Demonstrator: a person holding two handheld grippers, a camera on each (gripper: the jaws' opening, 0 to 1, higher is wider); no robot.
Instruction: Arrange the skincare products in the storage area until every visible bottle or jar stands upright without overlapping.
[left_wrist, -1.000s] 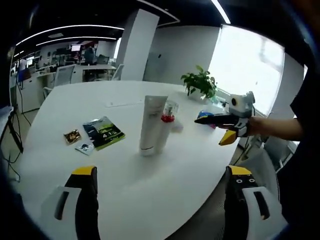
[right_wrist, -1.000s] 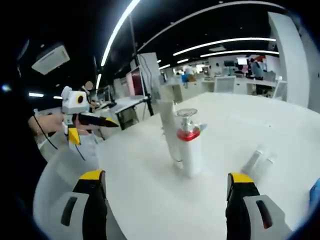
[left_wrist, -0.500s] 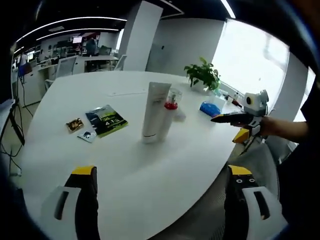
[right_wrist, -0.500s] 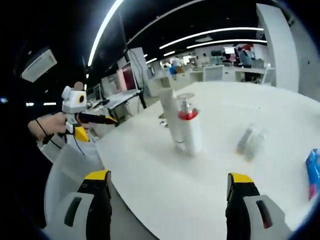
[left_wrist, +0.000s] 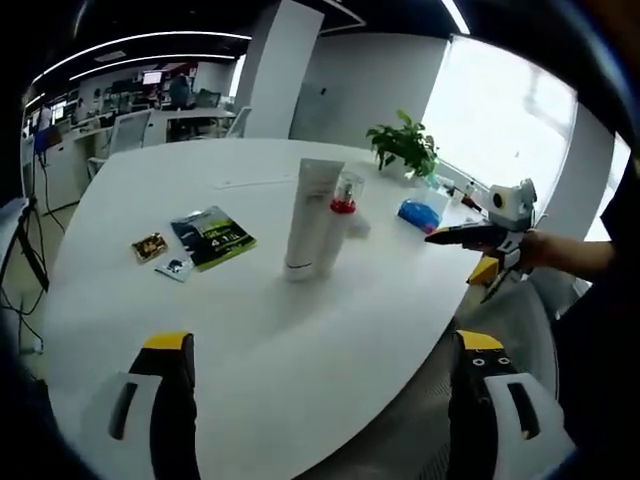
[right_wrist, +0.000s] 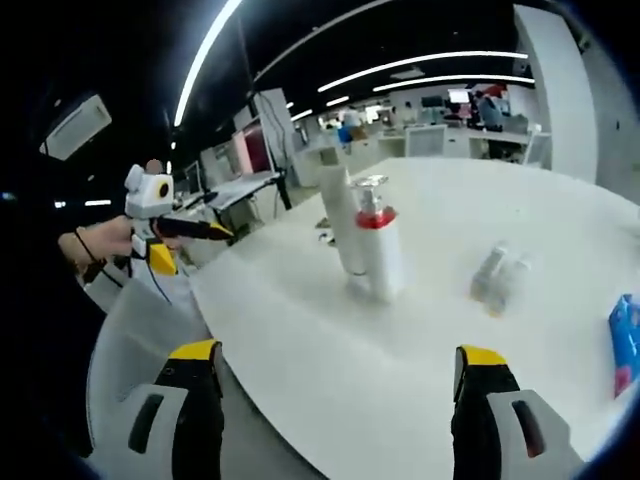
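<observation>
A tall white tube (left_wrist: 308, 217) stands upright on its cap on the white table (left_wrist: 250, 340), touching a white pump bottle (left_wrist: 338, 222) with a red collar and clear cap. In the right gripper view the pump bottle (right_wrist: 381, 252) is in front of the tube (right_wrist: 344, 232). A small clear bottle (right_wrist: 501, 277) lies on its side to their right. My left gripper (left_wrist: 320, 410) is open, back from the table edge. My right gripper (right_wrist: 335, 415) is open too, and shows from the side (left_wrist: 478, 240) at the table's right edge. The left gripper (right_wrist: 170, 232) is held off the table's left edge.
A green booklet (left_wrist: 210, 240) and small sachets (left_wrist: 150, 248) lie left of the tube. A blue pack (left_wrist: 418, 214) and a potted plant (left_wrist: 405, 150) are at the far right of the table. The blue pack (right_wrist: 625, 340) also lies at the right edge. Office desks stand behind.
Both cameras have drawn back a little from the table over the last second. The tube and pump bottle have not moved. Both grippers stay open.
</observation>
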